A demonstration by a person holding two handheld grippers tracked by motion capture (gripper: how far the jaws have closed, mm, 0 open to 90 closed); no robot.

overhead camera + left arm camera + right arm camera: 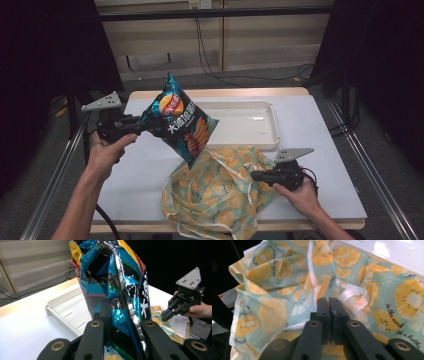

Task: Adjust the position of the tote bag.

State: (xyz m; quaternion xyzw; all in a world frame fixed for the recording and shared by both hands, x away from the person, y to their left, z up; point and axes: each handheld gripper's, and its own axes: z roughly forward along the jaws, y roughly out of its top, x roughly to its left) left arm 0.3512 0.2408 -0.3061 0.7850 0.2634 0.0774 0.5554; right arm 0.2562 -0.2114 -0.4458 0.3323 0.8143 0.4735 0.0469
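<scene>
Nearest of all, spilling over the front edge of the table [325,150], lies a crumpled cloth bag [220,195] printed with orange slices on pale green, and everything else can be placed from it. At the bag's right edge the person's right hand [300,195] holds the right gripper [255,175] low and level, its tips touching the fabric. Seen from that gripper's own camera, the two black jaws stand pressed together with barely a slit between them; a white strap [352,293] of the bag loops just past the tips, and I cannot tell whether any cloth is pinched in that slit.

Up and to the left of the bag, the left hand [105,152] holds the left gripper [152,124] above the table. Its jaws pinch the side of a blue bag of chips [182,122], the shiny foil wedged tight between the two black pads. That chip bag hangs tilted in the air, its lower corner just over the cloth bag's back edge.

Behind the cloth bag, farther from me, a shallow white tray [267,125] lies flat on the table, partly hidden by the hanging chip bag.
</scene>
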